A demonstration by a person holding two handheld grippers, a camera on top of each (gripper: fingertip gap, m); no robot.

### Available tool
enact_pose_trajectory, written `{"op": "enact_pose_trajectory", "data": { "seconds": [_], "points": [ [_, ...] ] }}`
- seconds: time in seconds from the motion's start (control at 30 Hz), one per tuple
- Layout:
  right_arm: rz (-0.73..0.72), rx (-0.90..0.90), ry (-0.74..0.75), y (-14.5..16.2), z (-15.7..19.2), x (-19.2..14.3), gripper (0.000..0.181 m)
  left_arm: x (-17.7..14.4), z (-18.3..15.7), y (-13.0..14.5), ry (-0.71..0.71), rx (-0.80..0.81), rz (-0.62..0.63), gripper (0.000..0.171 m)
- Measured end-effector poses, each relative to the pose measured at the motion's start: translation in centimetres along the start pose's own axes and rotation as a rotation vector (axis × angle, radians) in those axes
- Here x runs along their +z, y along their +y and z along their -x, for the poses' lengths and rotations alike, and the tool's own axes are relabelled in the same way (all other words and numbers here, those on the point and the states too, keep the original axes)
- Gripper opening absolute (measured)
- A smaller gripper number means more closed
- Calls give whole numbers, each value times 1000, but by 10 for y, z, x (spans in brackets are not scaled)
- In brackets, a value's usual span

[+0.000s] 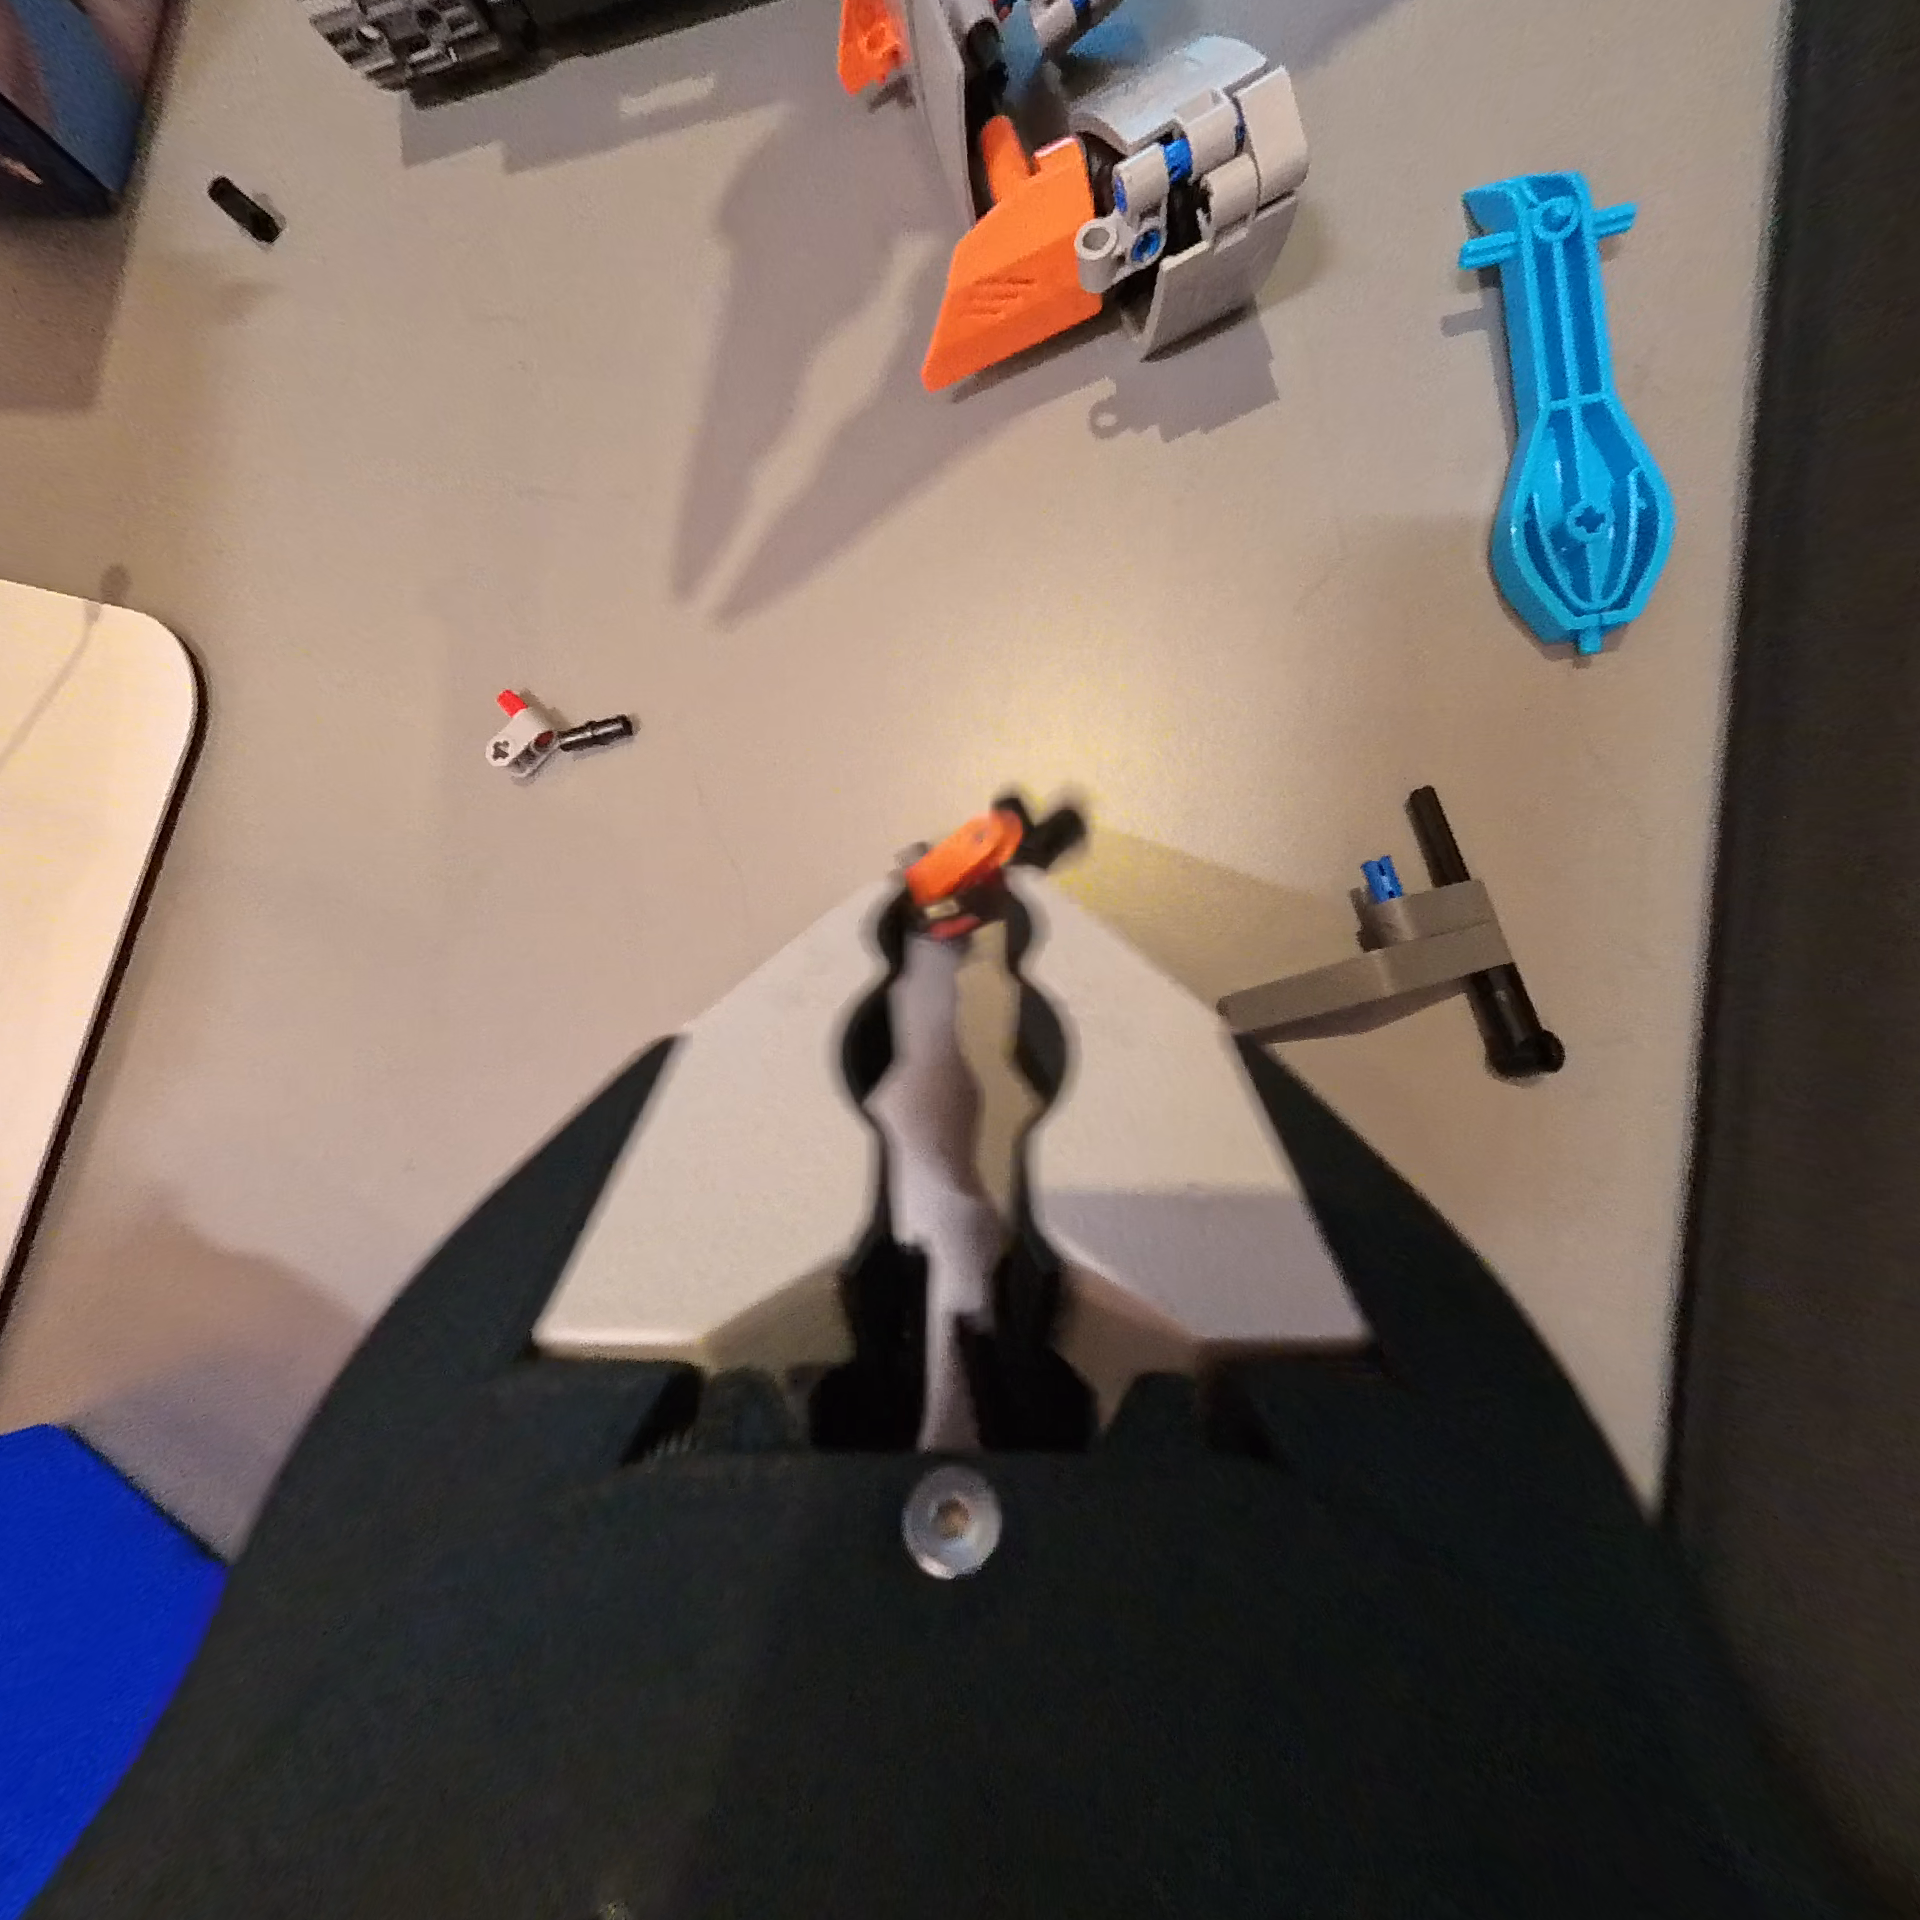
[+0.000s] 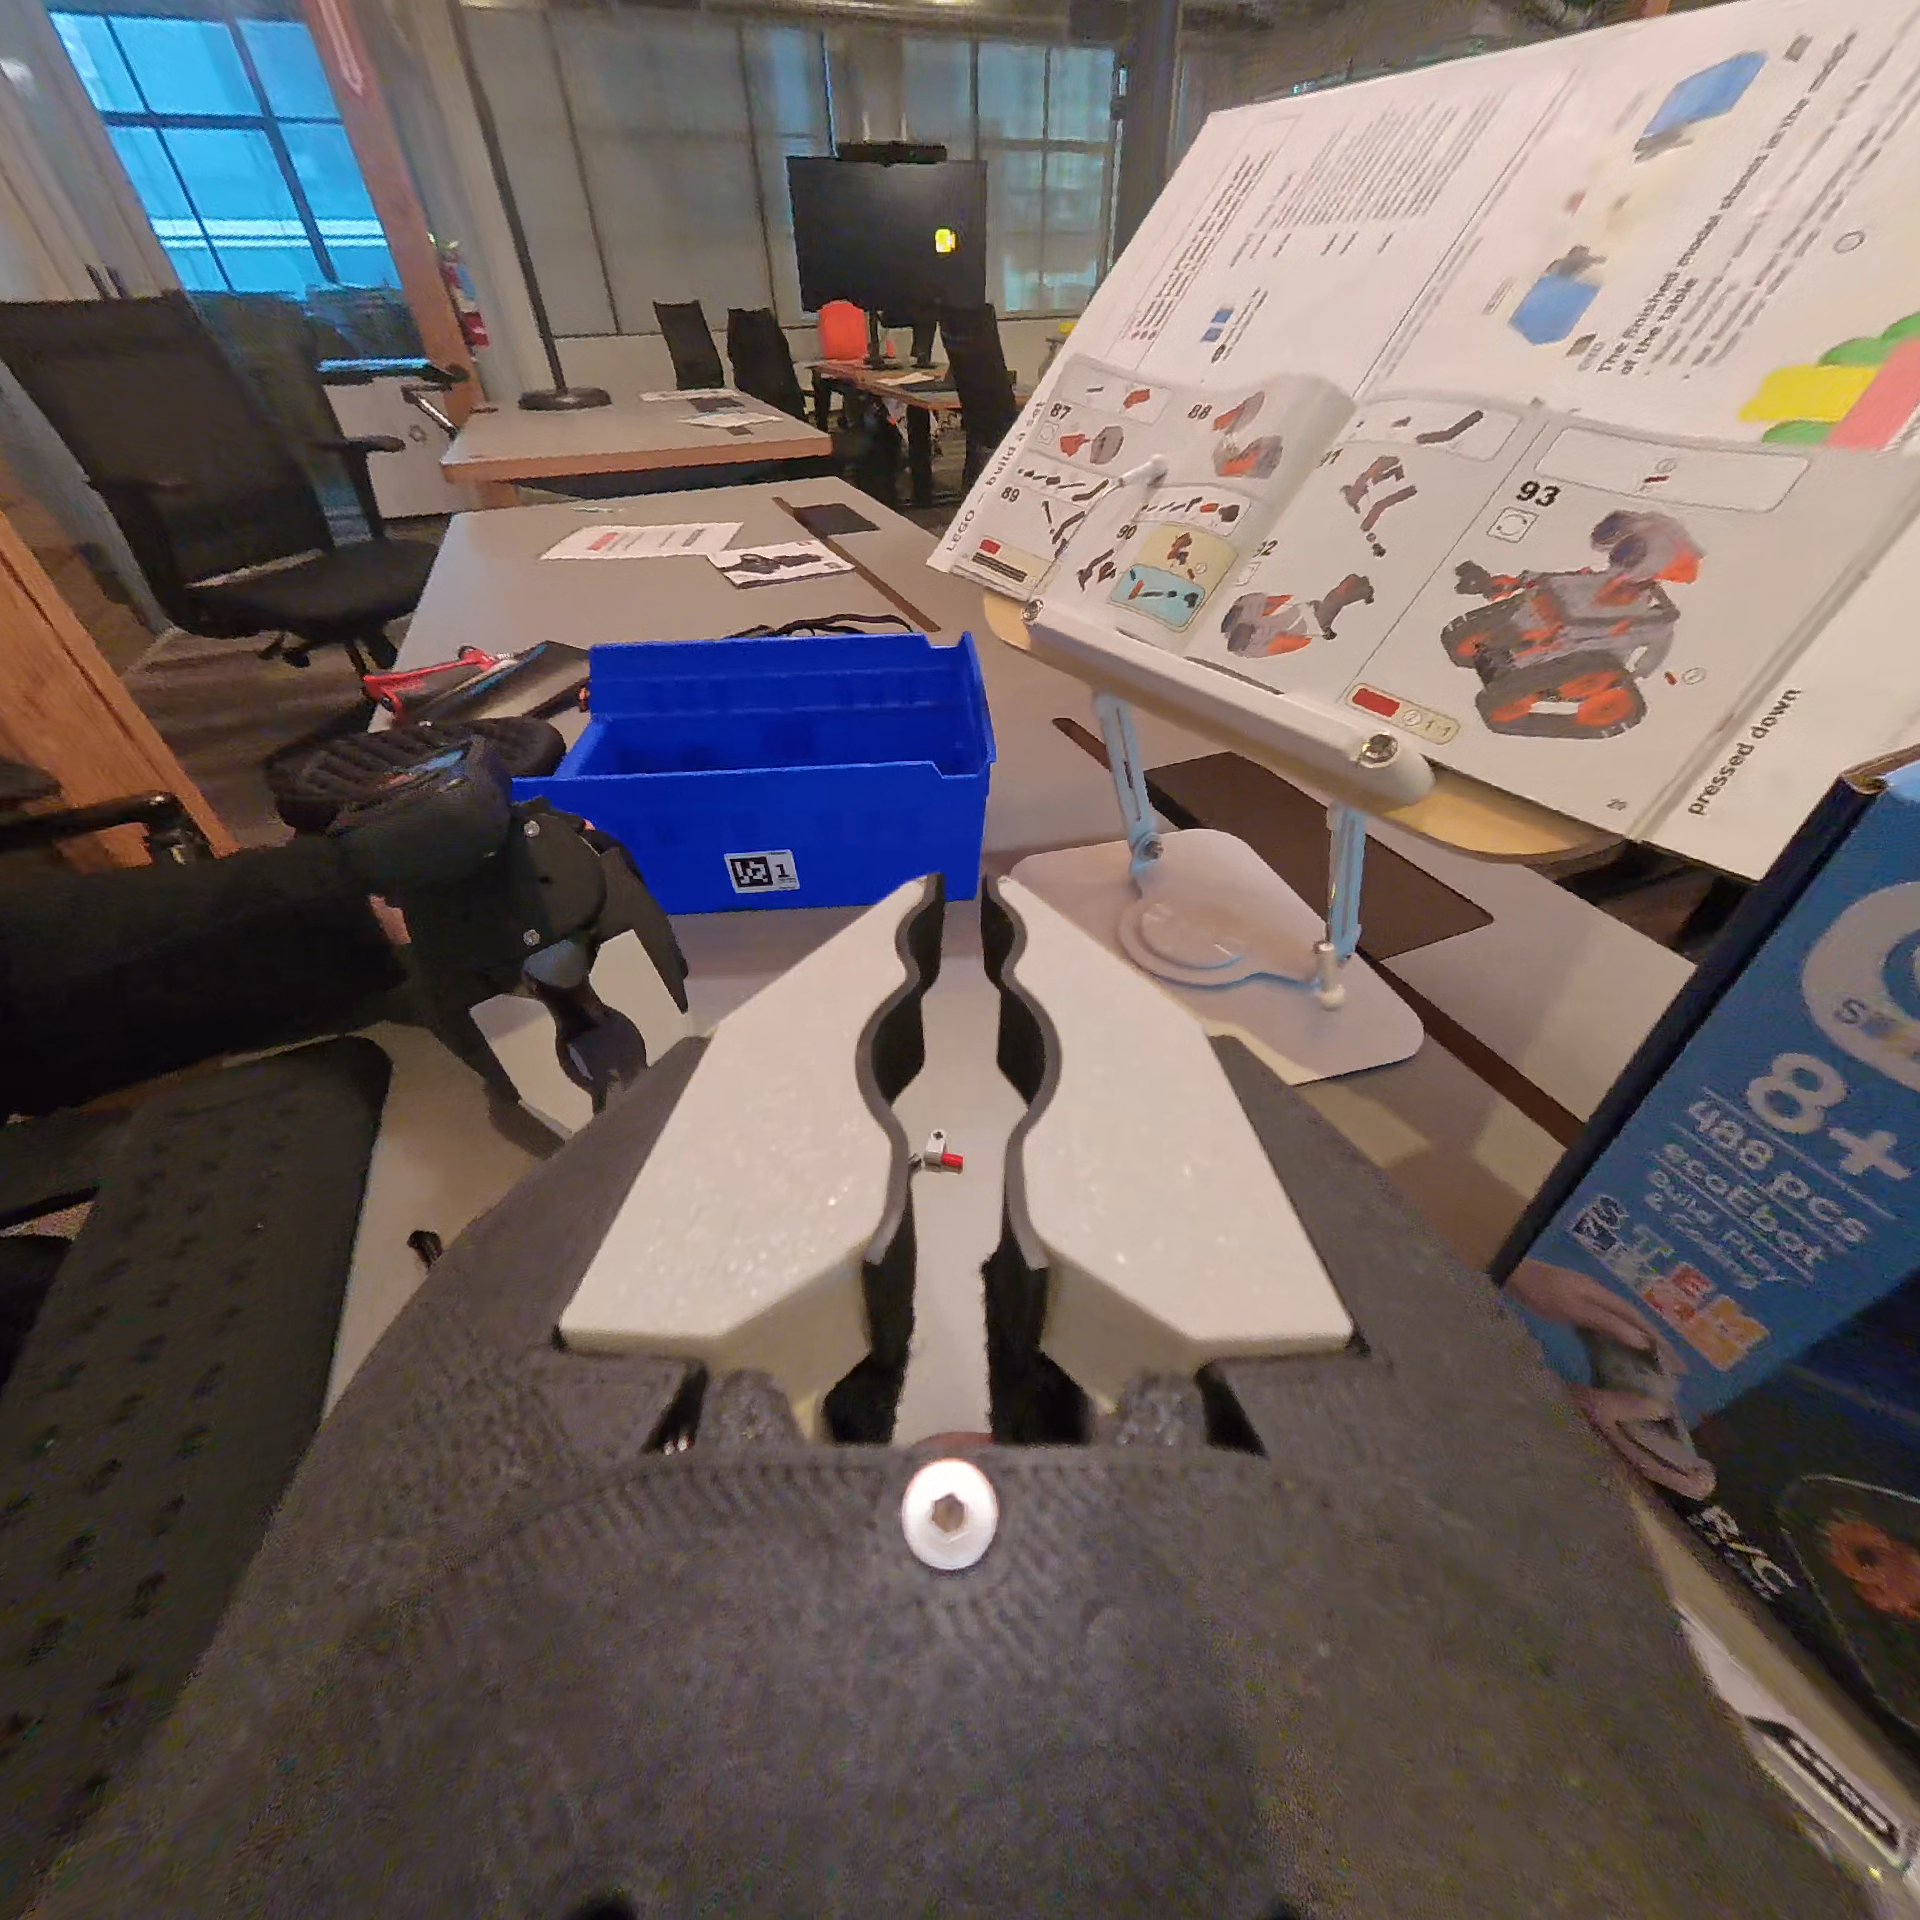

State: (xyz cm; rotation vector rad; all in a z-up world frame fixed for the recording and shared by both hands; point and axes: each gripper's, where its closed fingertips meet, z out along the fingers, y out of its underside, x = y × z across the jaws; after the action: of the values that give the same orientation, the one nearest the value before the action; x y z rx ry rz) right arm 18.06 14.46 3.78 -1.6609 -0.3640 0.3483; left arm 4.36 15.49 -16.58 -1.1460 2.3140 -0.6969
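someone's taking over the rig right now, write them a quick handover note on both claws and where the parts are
Left claw: shut on a small orange and black piece, held above the table.
Right claw: jaws a narrow gap apart, holding nothing, raised above the table, aimed toward the blue bin.
On the table: small grey connector with red pin, grey beam with black axle, light blue tool, and the orange and grey assembly.
Instruction booklet open on its stand, to the right.
Done or left: cannot tell from these views.
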Motion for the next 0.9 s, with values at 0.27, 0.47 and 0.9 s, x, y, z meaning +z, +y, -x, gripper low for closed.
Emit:
{"op": "enact_pose_trajectory", "data": {
  "seconds": [0.27,0.47,0.9],
  "points": [
    [198,-72,-60,40,25,28,12,-9,6,-13,-14,-36,-98,0],
    [243,-82,-83,52,31,34,13,-12,7,-15,-13,-35,-117,0],
    [335,-124,-77,73,31,40,20,3,-1,-7,46,-67,-62,29]
  ]
}}
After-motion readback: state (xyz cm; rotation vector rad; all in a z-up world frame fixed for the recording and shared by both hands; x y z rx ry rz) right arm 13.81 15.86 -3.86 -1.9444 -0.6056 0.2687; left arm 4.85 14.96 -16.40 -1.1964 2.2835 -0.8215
